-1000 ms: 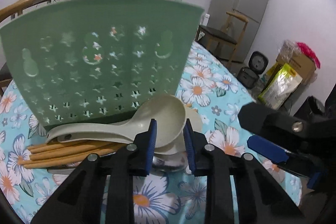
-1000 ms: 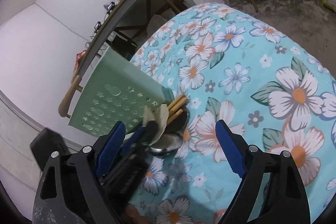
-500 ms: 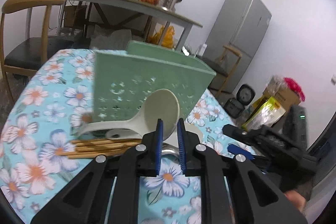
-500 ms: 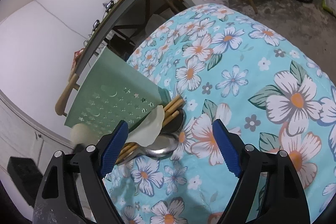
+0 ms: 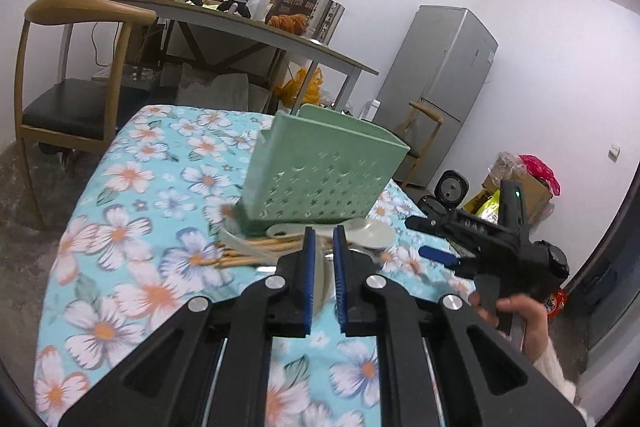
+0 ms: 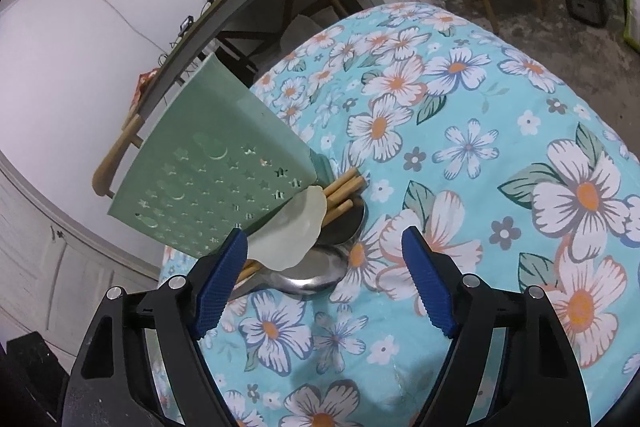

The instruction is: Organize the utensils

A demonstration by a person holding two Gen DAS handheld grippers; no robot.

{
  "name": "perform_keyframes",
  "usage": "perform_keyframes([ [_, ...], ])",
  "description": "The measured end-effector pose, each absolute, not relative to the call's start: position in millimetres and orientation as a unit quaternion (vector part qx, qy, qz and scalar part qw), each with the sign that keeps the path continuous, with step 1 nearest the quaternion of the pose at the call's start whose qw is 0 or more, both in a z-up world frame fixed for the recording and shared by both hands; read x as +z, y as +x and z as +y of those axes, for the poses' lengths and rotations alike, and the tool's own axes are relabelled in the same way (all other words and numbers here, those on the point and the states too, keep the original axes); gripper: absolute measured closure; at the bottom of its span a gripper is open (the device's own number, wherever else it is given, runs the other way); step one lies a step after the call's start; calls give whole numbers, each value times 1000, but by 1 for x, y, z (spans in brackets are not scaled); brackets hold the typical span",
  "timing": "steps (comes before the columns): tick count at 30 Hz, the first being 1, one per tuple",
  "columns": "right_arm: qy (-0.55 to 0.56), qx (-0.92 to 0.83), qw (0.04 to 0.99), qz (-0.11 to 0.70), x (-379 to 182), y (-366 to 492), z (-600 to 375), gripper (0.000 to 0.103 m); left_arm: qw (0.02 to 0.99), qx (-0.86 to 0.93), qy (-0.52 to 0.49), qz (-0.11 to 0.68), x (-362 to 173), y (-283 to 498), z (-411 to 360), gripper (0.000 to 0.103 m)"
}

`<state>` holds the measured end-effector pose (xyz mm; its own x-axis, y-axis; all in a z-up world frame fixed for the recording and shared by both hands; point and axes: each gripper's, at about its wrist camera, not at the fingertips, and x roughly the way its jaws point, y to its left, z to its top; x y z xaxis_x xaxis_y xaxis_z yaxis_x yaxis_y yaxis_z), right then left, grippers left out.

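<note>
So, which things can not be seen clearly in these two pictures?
Inside of the green utensil holder: both views show only its outer walls.
Pale item in the left gripper: left wrist view, edge-on between the pads, blurred.
Wooden chopsticks, their number: right wrist view, pale spoon covers them.

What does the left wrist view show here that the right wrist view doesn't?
Only the left wrist view shows the left gripper, jaws nearly shut on a pale utensil, and the fridge. Only the right wrist view shows the steel ladles plainly. Both show the green holder, chopsticks and right gripper, jaws wide open.
</note>
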<state>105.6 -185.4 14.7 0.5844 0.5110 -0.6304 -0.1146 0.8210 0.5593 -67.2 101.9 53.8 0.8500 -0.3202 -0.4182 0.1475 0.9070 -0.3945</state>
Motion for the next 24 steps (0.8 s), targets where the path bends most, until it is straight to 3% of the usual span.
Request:
perform_keyframes([
  [11, 240, 177, 856, 423, 11, 109, -180, 38, 922, -150, -200, 294, 33, -66, 109, 94],
  [16, 229, 176, 859, 424, 10, 110, -176, 48, 871, -175, -299, 348, 11, -54, 121, 56],
  [19, 228, 177, 857, 427, 7, 112, -175, 52, 830, -177, -365, 384, -9, -49, 130, 52],
  [24, 249, 178, 848, 433, 3, 117, -179, 51, 796, -145, -420, 411, -36, -41, 137, 49],
])
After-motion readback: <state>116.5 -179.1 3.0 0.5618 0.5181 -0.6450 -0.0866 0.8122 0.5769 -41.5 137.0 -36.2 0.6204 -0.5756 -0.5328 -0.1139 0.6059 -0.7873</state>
